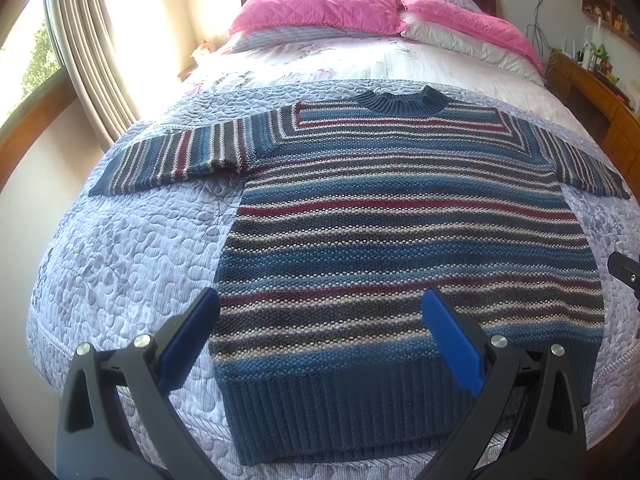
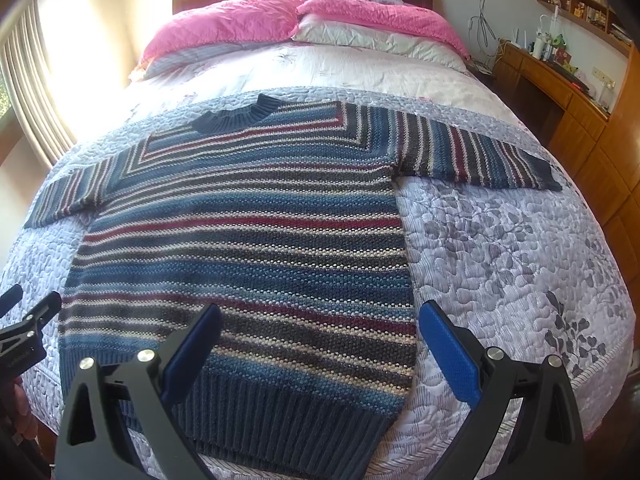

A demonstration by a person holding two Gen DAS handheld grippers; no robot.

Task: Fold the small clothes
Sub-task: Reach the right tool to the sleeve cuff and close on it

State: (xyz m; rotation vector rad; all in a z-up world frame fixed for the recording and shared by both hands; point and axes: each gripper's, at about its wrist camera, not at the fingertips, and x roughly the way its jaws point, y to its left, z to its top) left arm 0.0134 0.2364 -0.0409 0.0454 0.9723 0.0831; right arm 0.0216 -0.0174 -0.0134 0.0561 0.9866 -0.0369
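A striped knit sweater in blue, dark red, grey and cream lies flat on the bed, sleeves spread out to both sides, dark blue collar at the far end and ribbed hem at the near edge. My left gripper hovers open above the hem's left half, blue pads wide apart, nothing held. Over the hem's right corner my right gripper stands open too, its right pad beyond the sweater's side edge. The left gripper shows at the left edge of the right wrist view.
The lilac quilted bedspread covers the bed. Pink and white pillows lie at the headboard. A curtained window is on the left, a wooden desk with shelves on the right.
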